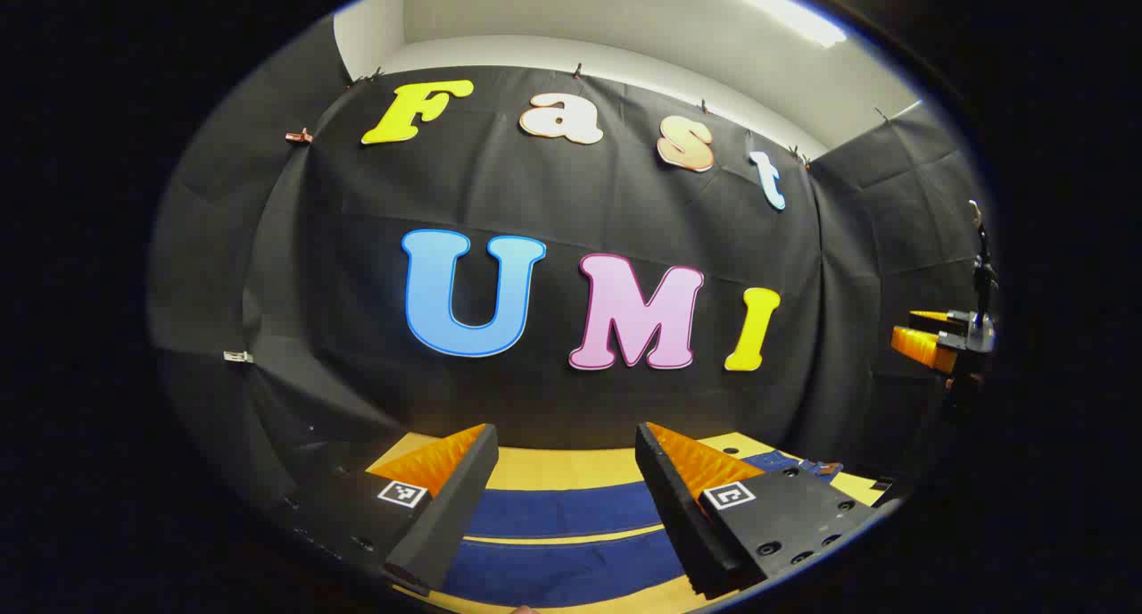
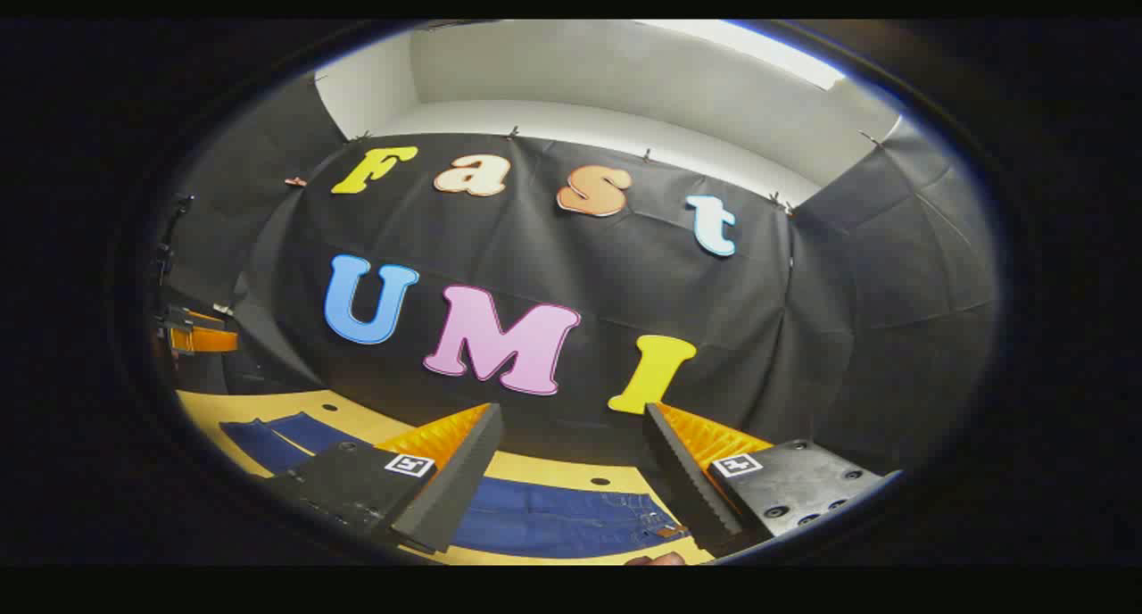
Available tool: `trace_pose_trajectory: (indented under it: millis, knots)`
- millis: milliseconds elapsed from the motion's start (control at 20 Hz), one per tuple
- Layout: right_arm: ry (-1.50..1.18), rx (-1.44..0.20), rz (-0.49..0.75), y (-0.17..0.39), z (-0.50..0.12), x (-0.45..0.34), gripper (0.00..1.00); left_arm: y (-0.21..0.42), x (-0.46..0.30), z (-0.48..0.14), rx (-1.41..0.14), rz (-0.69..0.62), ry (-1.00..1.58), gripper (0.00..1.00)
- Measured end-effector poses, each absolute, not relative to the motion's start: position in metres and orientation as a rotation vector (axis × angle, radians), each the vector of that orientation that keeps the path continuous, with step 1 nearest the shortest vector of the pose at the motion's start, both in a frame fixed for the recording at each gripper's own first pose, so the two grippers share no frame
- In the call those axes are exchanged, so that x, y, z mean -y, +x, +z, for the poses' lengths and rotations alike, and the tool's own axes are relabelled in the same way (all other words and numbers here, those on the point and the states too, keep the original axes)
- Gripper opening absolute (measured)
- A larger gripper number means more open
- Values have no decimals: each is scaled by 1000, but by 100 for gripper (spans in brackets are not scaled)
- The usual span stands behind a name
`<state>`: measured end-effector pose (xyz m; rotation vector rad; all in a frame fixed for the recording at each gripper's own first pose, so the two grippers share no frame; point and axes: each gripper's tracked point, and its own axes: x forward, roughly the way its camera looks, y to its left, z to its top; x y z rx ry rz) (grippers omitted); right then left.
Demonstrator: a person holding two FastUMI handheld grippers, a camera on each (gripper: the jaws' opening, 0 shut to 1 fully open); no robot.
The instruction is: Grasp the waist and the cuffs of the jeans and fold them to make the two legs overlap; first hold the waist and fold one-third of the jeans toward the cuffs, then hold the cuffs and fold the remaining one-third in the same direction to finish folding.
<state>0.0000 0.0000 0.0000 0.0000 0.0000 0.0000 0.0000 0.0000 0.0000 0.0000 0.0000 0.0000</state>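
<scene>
Blue jeans (image 1: 571,543) lie flat on the light wooden table (image 1: 571,468), the two legs side by side with a strip of wood between them. In the left gripper view my left gripper (image 1: 566,444) hangs open above the legs, holding nothing. In the right gripper view my right gripper (image 2: 571,422) is open over the waist end (image 2: 571,520), where the waistband (image 2: 656,525) and pockets show; the legs (image 2: 285,440) stretch away to the left. The right gripper (image 1: 932,337) also appears at the right edge of the left gripper view, and the left gripper (image 2: 201,333) at the left edge of the right gripper view.
The table has small dark holes (image 2: 599,481) in its top. Black cloth walls (image 1: 571,311) close the booth behind and on both sides. A fingertip (image 2: 656,559) of the holding hand peeks in at the bottom.
</scene>
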Motion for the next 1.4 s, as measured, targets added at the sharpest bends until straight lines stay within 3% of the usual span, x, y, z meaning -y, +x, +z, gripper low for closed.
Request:
trace_pose_trajectory:
  millis: [500, 950, 1400]
  knots:
    - [42, -71, -98, -15, -13, 41, 95, 11, 19, -2, -15, -87, 32, 96]
    - [0, -82, -109, -3, -15, 51, 95, -3, -9, -1, -25, -55, 64, 96]
    - [-145, -140, -113, 27, -33, 84, 95, -13, -37, -45, -173, -96, 112, 96]
